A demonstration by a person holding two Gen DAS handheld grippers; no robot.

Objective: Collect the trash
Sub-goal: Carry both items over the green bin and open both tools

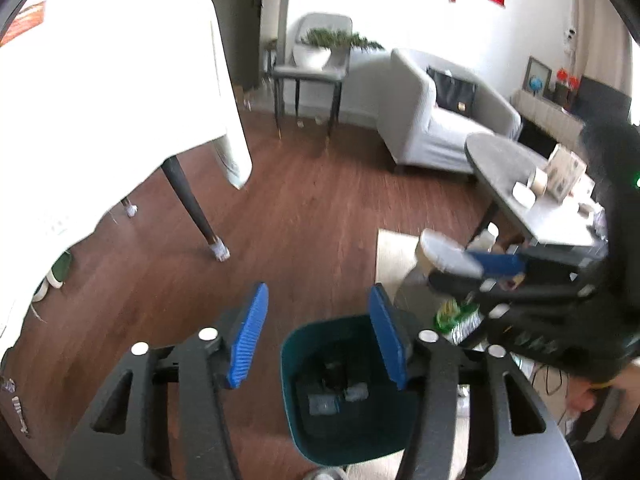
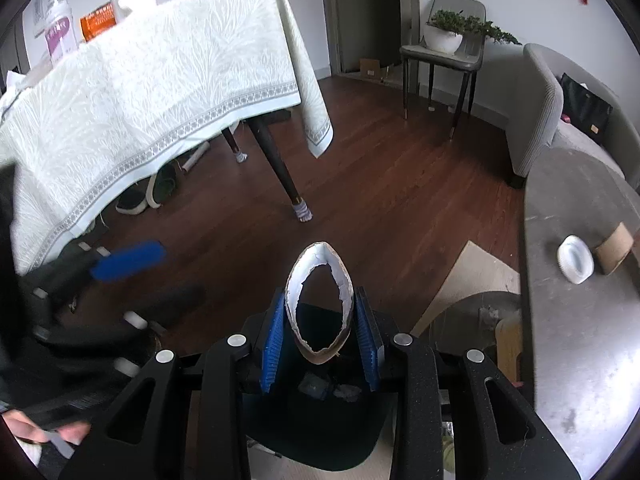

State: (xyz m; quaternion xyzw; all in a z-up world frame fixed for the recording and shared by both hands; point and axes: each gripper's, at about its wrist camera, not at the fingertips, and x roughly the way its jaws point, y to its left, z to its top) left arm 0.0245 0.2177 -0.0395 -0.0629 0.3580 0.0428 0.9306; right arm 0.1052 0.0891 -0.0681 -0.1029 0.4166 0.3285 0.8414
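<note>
Squeezing a crushed paper cup (image 2: pixel 319 307) between its blue pads, the right tool (image 2: pixel 320 344) holds it just above a dark teal trash bin (image 2: pixel 320 432) on the floor; cup's open mouth faces the camera, pressed into an oval. Left tool (image 1: pixel 318 336) hangs over the same bin w/ jaws apart, nothing between them. Bits of trash lie at the bin's bottom (too blurred to name). Grey surface (image 2: pixel 580 320) at right carries a small white dish (image 2: pixel 576 259).

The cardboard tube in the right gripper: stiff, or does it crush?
Probably crushes: the cardboard tube is squeezed into an oval between the right gripper fingers. Likely light, being hollow and thin-walled. Its torn rim suggests it tears easily.
</note>
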